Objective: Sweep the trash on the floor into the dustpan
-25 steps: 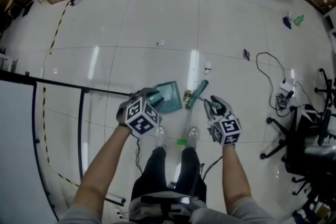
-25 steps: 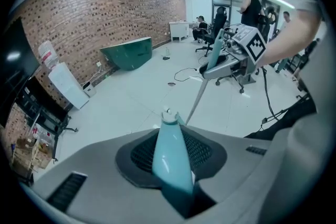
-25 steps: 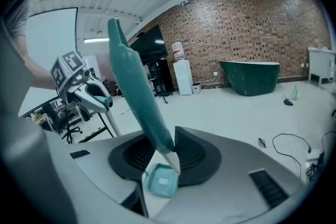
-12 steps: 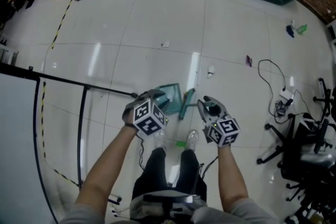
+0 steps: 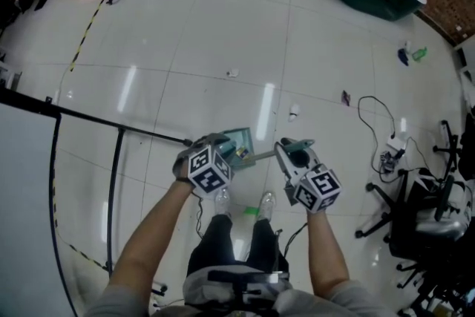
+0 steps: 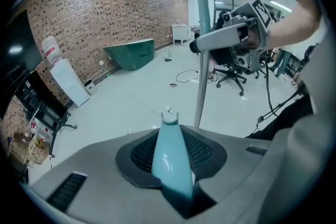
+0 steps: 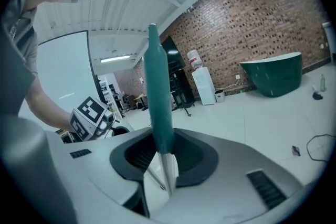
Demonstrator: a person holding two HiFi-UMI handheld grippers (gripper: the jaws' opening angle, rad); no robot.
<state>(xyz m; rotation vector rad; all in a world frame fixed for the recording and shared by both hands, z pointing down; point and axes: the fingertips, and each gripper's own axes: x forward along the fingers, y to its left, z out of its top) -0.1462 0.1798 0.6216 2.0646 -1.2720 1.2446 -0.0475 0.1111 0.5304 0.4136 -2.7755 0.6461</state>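
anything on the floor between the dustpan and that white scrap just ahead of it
Nothing visible does: only bare, glossy tile lies between the dustpan and the white scrap. The broom sits by the dustpan, off that line.

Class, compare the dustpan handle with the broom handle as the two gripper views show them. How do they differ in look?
Colour: the dustpan handle is pale blue, and the broom handle is dark green.
Shape: the dustpan handle is short and broad, narrowing to a notched tip. The broom handle is long and slim.
Make-up: the dustpan handle is one colour throughout, while the broom handle meets a silver shaft.
Both are smooth and glossy.
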